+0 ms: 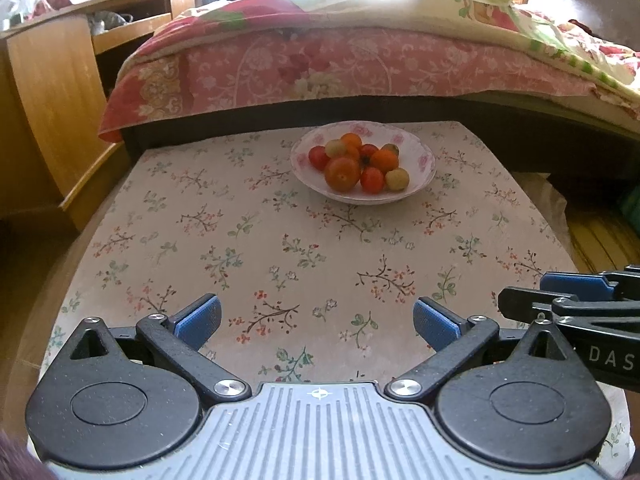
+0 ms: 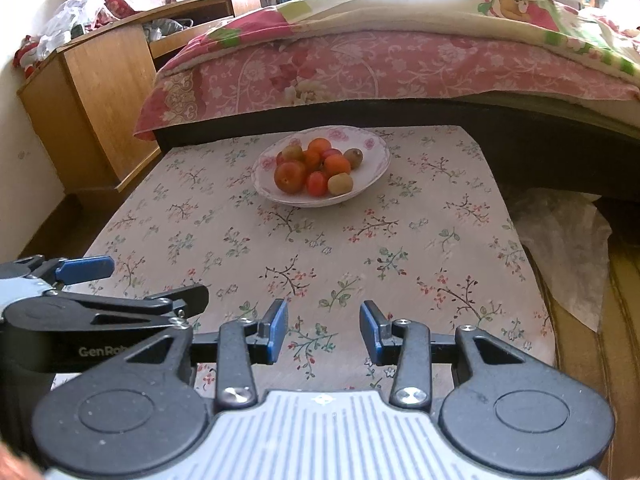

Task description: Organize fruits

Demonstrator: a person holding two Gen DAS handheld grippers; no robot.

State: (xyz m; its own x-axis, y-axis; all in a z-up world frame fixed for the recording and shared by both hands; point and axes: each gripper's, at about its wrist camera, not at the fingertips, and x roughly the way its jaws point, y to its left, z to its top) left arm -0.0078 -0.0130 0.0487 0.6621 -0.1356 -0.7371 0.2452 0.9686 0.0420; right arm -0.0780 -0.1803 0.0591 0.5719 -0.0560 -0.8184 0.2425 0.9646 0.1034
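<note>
The fruits (image 1: pixel 362 164) sat piled in a white bowl (image 1: pixel 420 148) with pink flowers on its rim. There were red ones, orange ones and a few small yellow-green ones, all touching each other. The bowl stood on the table (image 1: pixel 240 240) near the far edge, close to the middle of that edge. The table had a cloth with little branches and flowers on it. No fruit lay on the cloth.

All the fruit looked like it was in the bowl, so the job seemed to be either at its very start or at its very end. I could not tell which. If more was to be done, a gripper would need to reach across the table to the far edge, go down over one fruit and close gently, because round fruit can roll or squash.

The left gripper (image 1: pixel 318 322) hung over the near edge of the table. Its jaws were wide apart and held nothing. The right gripper (image 2: pixel 323 330) was just beside it, also over the near edge. Its jaws were partly apart, not as wide as the left ones, and held nothing too. Neither gripper touched the bowl.

Behind the table was a bed (image 1: pixel 320 68) with a pink flowery cover, and a wooden cupboard (image 1: pixel 60 92) stood off to the left.
</note>
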